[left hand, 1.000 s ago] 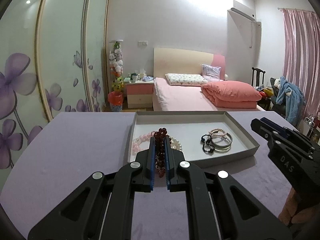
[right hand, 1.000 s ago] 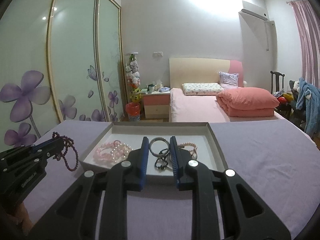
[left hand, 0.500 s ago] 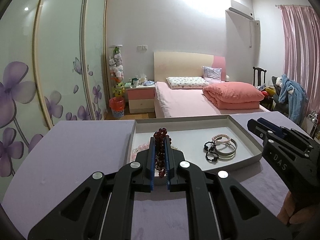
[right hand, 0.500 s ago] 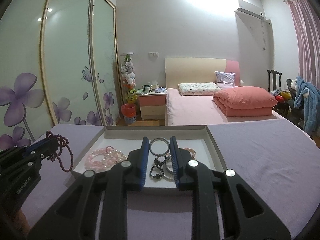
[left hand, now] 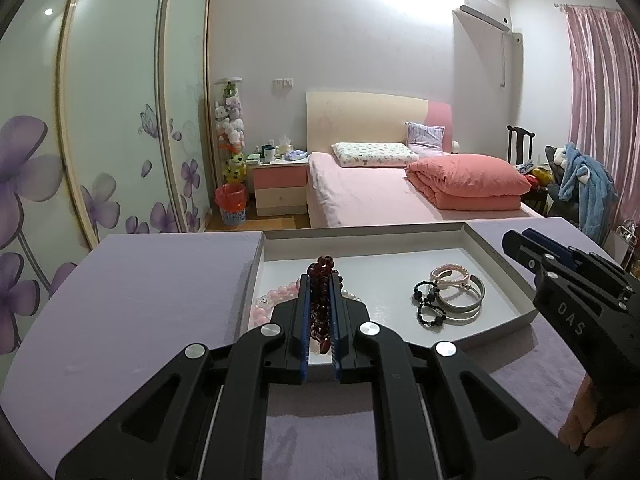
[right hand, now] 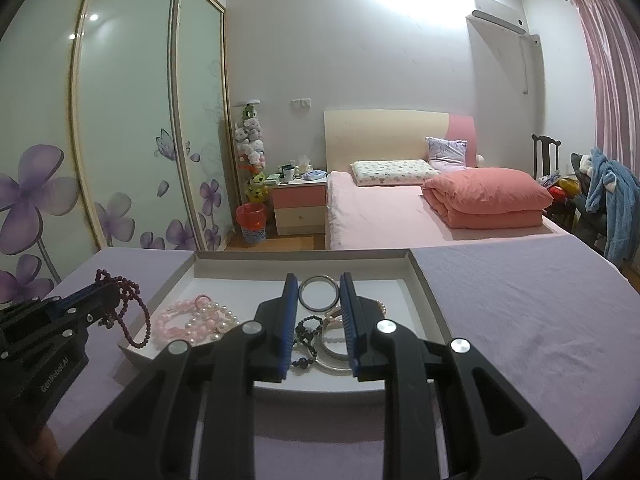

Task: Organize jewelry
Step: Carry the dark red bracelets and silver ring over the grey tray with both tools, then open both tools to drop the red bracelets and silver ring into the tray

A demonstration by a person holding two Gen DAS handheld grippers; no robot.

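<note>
left wrist view shows my left tool [left hand: 320,312] closed on a dark red bead bracelet [left hand: 320,304], the beads pinched between the blue pads with part of the loop poking up past the tips. from the right wrist view the same strand [right hand: 128,312] hangs off that tool [right hand: 104,288] in a loose loop over the left rim of the shallow white tray [right hand: 424,292], held clear of the bottom so it doesn't snag the pink and pearl bracelets [right hand: 192,320] lying there. i judge i am carrying it in to lay it down in that left part of the tray.

my right tool [right hand: 318,312] is open, jaws apart, hovering over the near right part of the tray with nothing between the pads; below it lie a silver bangle [right hand: 318,296], a black bead bracelet [right hand: 306,332] and a pale pink one, bunched and touching. it waits there, i think, to sort that pile next. the tray [left hand: 496,264] sits on the lilac-covered tabletop [left hand: 140,288], so beads stand out well on the white floor.
</note>
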